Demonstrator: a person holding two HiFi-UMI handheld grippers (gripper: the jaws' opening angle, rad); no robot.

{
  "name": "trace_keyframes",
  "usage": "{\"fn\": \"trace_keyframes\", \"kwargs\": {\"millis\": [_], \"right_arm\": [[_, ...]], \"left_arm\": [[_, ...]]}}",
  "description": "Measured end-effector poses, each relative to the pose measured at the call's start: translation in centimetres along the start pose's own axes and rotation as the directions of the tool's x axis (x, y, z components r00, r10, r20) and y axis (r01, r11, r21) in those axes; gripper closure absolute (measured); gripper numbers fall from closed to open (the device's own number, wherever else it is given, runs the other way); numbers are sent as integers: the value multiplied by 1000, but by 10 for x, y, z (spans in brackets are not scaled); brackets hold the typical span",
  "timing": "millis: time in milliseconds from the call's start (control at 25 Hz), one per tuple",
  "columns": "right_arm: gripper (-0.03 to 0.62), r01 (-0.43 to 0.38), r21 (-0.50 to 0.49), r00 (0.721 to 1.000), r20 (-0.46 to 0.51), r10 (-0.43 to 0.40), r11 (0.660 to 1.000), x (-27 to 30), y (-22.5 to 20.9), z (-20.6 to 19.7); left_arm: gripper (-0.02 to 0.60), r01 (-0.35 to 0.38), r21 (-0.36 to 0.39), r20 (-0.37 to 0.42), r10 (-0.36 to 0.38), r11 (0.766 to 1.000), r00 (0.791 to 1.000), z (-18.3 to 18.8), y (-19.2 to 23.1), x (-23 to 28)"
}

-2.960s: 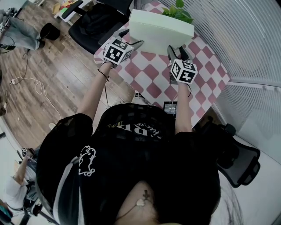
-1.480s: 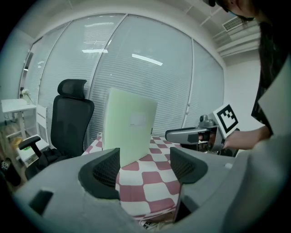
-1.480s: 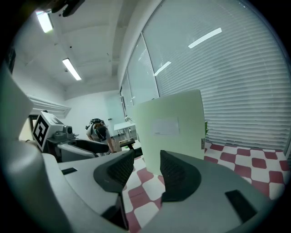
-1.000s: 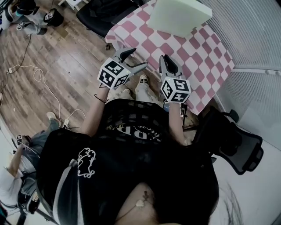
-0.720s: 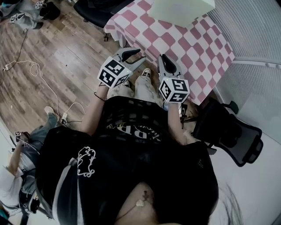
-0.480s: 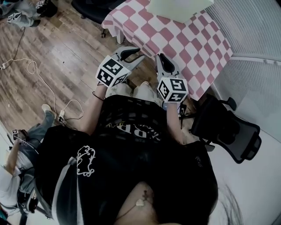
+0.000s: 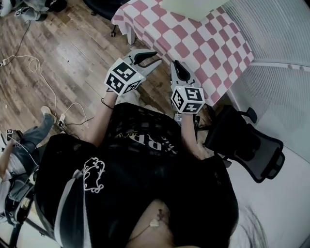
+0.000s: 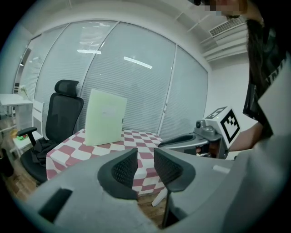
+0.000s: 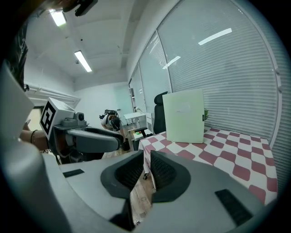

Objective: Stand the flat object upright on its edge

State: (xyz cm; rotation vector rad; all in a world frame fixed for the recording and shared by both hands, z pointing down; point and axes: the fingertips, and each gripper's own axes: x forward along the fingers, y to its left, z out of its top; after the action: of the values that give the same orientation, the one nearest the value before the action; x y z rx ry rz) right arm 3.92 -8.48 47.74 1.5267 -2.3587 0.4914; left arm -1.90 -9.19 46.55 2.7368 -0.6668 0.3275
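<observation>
The flat object, a pale green board (image 8: 105, 117) (image 9: 184, 116), stands upright on its edge on the red-and-white checked table (image 7: 193, 38). In the head view only its lower rim (image 7: 189, 5) shows at the top edge. Both grippers hang over the wooden floor, well short of the table. My left gripper (image 7: 156, 57) (image 8: 145, 157) has just been closing and now keeps a narrow gap between its pads with nothing in it. On my right gripper (image 7: 175, 64) (image 9: 148, 159) the pads stand almost together and empty.
A black office chair (image 7: 247, 145) stands close at my right. Another black chair (image 8: 59, 113) sits behind the table's far left. Cables (image 7: 34, 63) trail over the floor at the left, near a person's leg (image 7: 29, 135). Blinds line the wall beyond the table.
Both grippers have drawn back from the table, which has slid toward the top of the head view. The left jaws have narrowed from wide apart. The board stays upright.
</observation>
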Motion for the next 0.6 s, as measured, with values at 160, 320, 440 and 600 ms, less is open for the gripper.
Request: {"fn": "trace_keyframes", "kwargs": {"millis": [160, 320, 440, 600], "right_arm": [[546, -12, 2, 1000, 17, 12, 1000, -31, -4, -12], [546, -26, 4, 999, 30, 26, 1000, -62, 0, -24], [546, -46, -2, 998, 38, 46, 999, -85, 8, -36], [548, -74, -21, 996, 43, 75, 997, -111, 18, -50]], "left_arm": [[460, 1, 10, -25, -1, 1000, 1000, -11, -40, 5], [460, -9, 11, -48, 10, 1000, 999, -24, -78, 2], [460, -31, -2, -45, 30, 1000, 999, -33, -102, -6], [460, -66, -21, -50, 65, 998, 997, -47, -127, -18]]}}
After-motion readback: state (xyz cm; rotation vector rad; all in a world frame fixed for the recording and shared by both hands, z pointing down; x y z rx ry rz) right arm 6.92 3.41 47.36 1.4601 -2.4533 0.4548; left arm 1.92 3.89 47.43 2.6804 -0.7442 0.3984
